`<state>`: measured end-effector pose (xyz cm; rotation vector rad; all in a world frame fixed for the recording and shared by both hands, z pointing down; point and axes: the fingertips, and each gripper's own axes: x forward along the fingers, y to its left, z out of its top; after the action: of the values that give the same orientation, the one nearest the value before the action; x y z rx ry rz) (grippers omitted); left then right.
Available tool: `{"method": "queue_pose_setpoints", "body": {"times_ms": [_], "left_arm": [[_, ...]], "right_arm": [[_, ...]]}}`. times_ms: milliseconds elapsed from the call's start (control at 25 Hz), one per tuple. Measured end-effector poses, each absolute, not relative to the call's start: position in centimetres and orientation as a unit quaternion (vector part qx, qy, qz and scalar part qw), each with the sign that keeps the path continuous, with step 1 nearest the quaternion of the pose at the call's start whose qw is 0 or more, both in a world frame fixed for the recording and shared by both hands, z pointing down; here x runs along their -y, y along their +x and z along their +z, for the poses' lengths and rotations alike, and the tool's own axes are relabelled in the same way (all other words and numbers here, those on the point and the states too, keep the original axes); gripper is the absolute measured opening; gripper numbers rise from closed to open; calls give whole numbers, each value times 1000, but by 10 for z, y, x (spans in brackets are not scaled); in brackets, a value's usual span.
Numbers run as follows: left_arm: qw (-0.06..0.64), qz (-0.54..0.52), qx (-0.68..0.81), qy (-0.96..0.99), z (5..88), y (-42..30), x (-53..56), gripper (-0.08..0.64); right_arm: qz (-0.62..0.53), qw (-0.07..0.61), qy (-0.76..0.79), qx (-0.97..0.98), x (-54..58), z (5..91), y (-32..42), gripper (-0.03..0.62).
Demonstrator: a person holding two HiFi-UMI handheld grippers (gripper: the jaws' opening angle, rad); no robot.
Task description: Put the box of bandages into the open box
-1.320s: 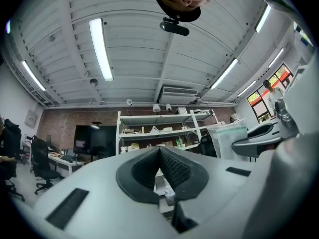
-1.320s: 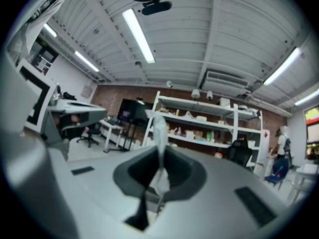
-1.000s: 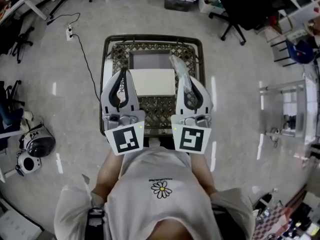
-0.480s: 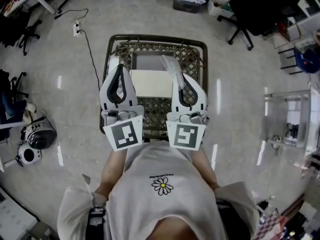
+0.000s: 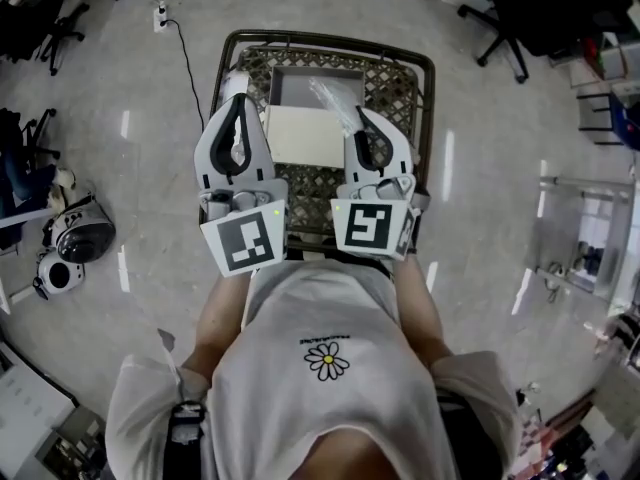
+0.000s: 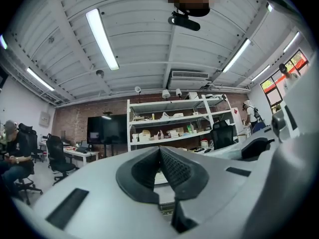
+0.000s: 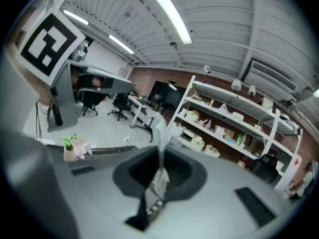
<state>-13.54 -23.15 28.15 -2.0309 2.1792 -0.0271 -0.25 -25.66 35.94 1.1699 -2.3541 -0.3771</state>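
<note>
**R fingers pinch clear plastic above the open box; L fingers shut, empty**

No printed bandage box can be made out in any view. The nearest candidate is a white flat rectangle (image 5: 300, 134) at centre-top of the head view. It lies flat, touching the near edge of the open box (image 5: 293, 88), and is not inside it. Can't tell if it's a separate box or the open box's own flap.

The open box sits just above it in frame, grey inside and facing up.

A clear plastic piece (image 5: 335, 103) runs diagonally over the open box's right part, from the box interior down-right to the right gripper (image 5: 362, 118). In the right gripper view the fingers are closed almost fully on it (image 7: 160, 133). It shows as a thin translucent strip standing up out of the pinch point (image 7: 160, 156). What it wraps, if anything, is too blurred to tell.

The left gripper (image 5: 238, 103) is at left of the rectangle, just beside it, tips pointing to top of frame. In its own view the fingers meet tip to tip (image 6: 160, 151) with nothing between them.

Both boxes rest on a bench (image 5: 315, 186) with a brown lattice top and a dark frame.

The marker cubes sit nearer the person, L (image 5: 245, 243) and R (image 5: 368, 226), just above a white shirt with a daisy print (image 5: 327, 360).

Around the bench is glossy grey floor (image 5: 480, 218). A power strip (image 5: 161, 16) and its cable are at upper left. An office chair (image 5: 520, 18) is at upper right.

The left gripper view looks up at ceiling strip lights (image 6: 102, 39), white shelving (image 6: 174, 128) and a dark screen (image 6: 107, 129).
</note>
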Motion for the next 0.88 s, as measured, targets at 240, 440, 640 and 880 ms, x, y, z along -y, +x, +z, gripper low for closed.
{"method": "queue_pose_setpoints", "body": {"times_ms": [240, 440, 640, 880], "left_arm": [[76, -22, -732, -677, 292, -135, 241, 25], [61, -33, -735, -675, 302, -136, 247, 25], [67, -56, -741, -666, 325, -139, 253, 25], [62, -70, -750, -655, 348, -150, 256, 25]], "right_arm": [[-194, 364, 359, 837, 284, 412, -19, 46], [-230, 431, 311, 815, 303, 450, -27, 46], [-252, 485, 263, 795, 340, 509, -39, 46], [-235, 549, 205, 776, 374, 570, -47, 46]]}}
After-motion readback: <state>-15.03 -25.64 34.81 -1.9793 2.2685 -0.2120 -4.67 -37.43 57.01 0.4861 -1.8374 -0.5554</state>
